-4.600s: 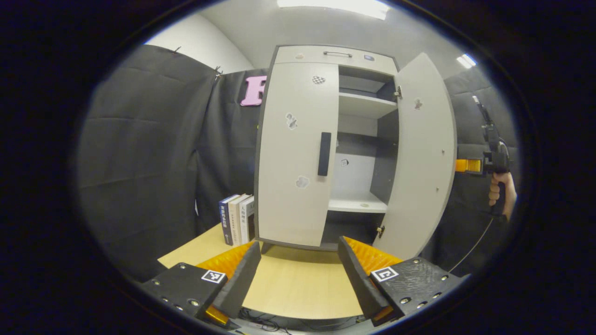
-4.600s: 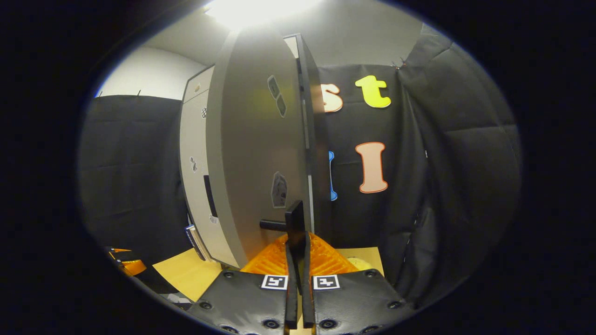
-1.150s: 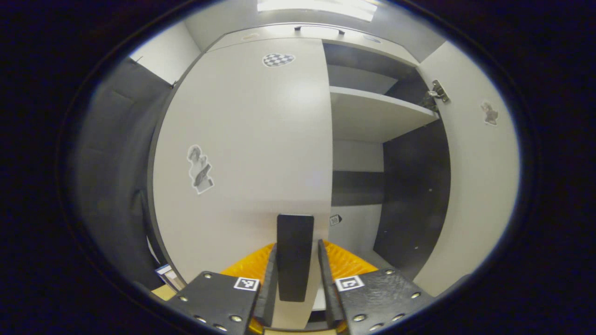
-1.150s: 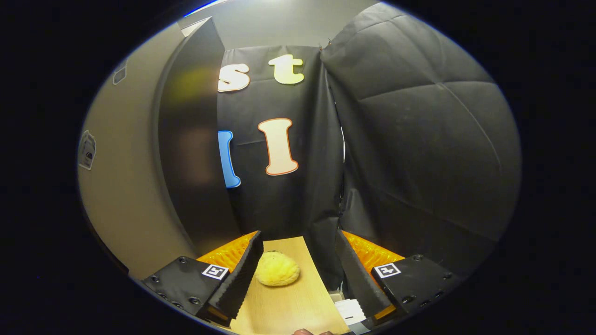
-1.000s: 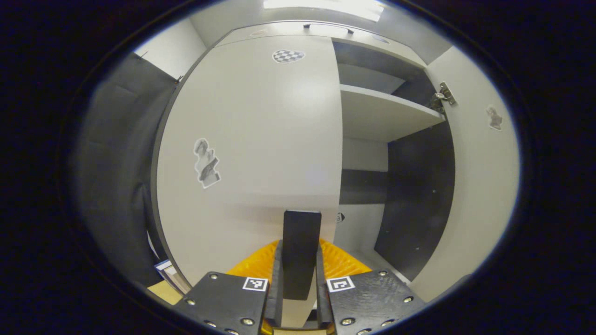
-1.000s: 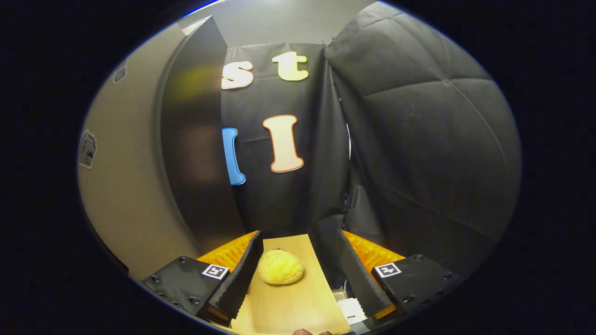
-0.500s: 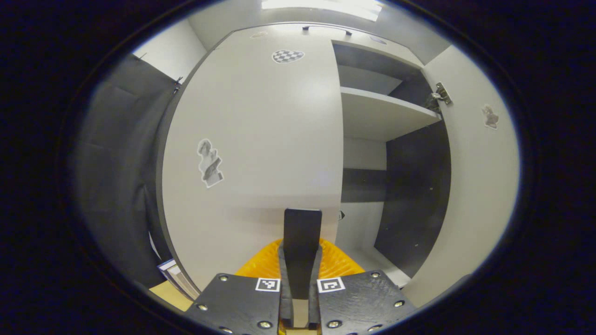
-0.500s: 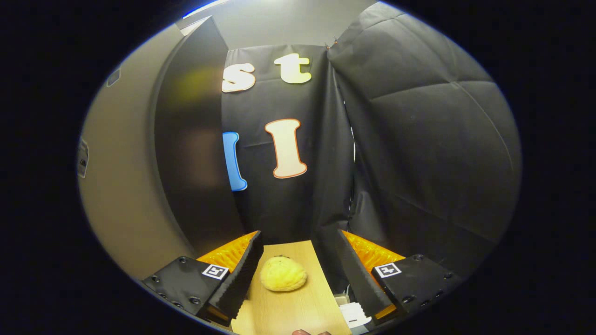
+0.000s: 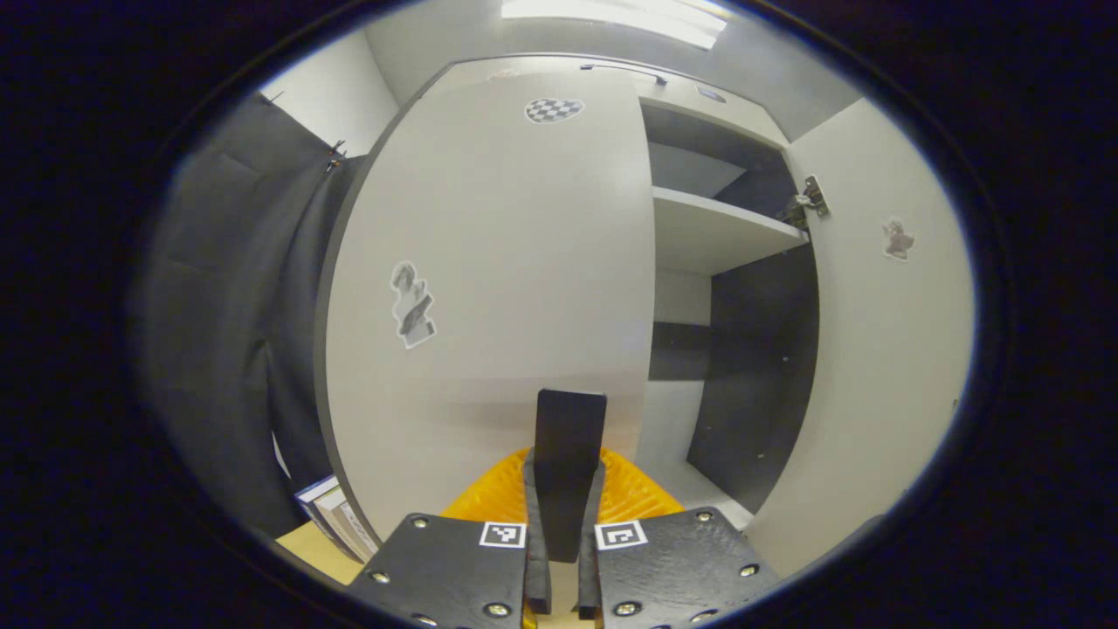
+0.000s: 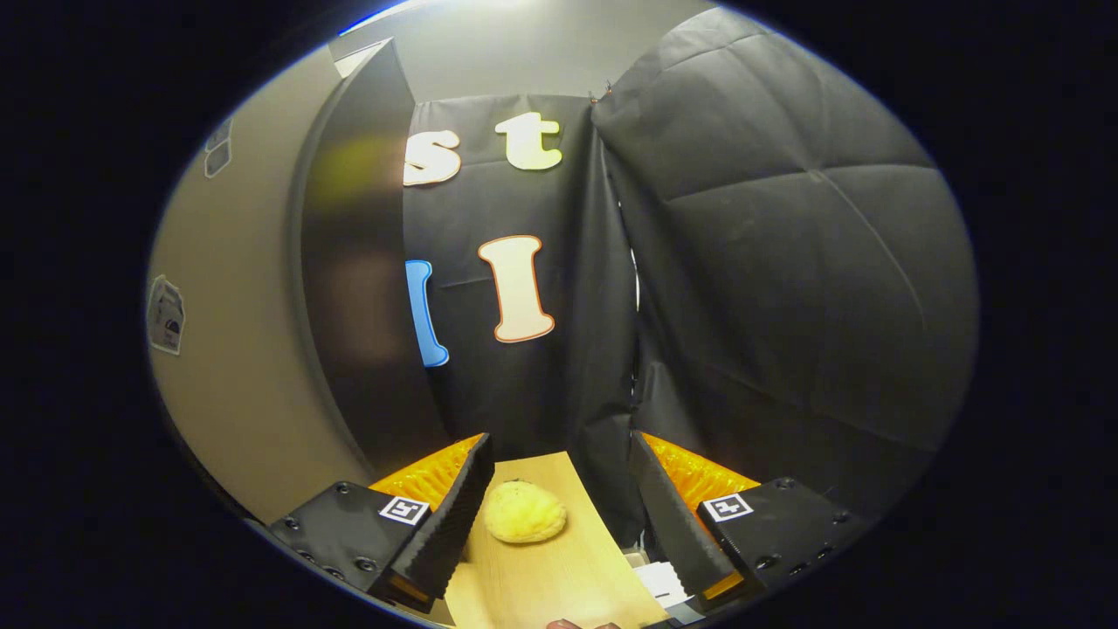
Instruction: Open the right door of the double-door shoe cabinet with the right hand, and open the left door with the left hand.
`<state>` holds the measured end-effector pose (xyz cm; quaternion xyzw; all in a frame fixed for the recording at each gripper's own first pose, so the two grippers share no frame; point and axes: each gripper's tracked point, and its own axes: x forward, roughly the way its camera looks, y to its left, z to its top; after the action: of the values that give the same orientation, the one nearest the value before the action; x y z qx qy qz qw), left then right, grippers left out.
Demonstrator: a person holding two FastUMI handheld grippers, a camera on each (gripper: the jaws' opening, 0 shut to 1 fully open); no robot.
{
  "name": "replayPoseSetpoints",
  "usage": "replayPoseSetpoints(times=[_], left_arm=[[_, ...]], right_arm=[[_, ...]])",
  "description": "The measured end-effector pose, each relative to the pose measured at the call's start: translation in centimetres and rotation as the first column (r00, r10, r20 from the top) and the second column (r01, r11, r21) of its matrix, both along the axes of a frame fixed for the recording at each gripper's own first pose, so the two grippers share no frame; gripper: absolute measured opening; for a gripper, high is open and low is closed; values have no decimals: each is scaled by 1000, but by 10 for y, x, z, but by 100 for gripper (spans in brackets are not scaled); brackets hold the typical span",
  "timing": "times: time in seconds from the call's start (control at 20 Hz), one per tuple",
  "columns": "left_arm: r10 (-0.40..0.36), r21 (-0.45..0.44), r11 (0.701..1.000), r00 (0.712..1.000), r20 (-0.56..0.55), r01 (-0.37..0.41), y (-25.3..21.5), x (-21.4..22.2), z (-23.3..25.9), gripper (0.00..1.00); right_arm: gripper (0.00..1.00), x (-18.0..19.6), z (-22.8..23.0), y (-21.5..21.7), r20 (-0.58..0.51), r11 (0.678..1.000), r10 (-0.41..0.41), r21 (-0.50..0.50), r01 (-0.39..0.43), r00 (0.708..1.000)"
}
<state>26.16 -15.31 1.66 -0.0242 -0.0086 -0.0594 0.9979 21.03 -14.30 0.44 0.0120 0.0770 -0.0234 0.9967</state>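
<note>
In the left gripper view the pale grey left door (image 9: 507, 262) of the shoe cabinet fills the middle, with stickers on it. Its black vertical handle (image 9: 568, 445) stands between the fingers of my left gripper (image 9: 563, 533), which is shut on it. To the right the cabinet's inside shows, with a white shelf (image 9: 707, 231) and dark walls. The right door (image 9: 882, 349) stands swung wide open. In the right gripper view my right gripper (image 10: 559, 498) is open with nothing in it, beside the right door's outer face (image 10: 236, 349) and dark edge (image 10: 358, 288).
A yellow fuzzy ball (image 10: 524, 514) lies on the wooden tabletop (image 10: 550, 577) between the right gripper's fingers. Several books (image 9: 336, 524) stand left of the cabinet. Black cloth walls (image 10: 786, 288) close in the right side.
My left gripper closed onto the left door's handle. The left door's right edge has shifted slightly right in its view. The right gripper, earlier shut on the right door's handle, let go and stays open.
</note>
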Motion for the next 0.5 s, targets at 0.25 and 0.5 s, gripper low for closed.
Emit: replayPoseSetpoints(times=[0.25, 0.5], left_arm=[[-39, 18, 999, 999, -20, 39, 0, -1, 1, 14], [-97, -17, 995, 995, -30, 96, -5, -1, 5, 14]], right_arm=[[98, -43, 10, 10, 24, 999, -51, 2, 51, 998], [92, -77, 12, 20, 28, 996, -87, -4, 87, 996]])
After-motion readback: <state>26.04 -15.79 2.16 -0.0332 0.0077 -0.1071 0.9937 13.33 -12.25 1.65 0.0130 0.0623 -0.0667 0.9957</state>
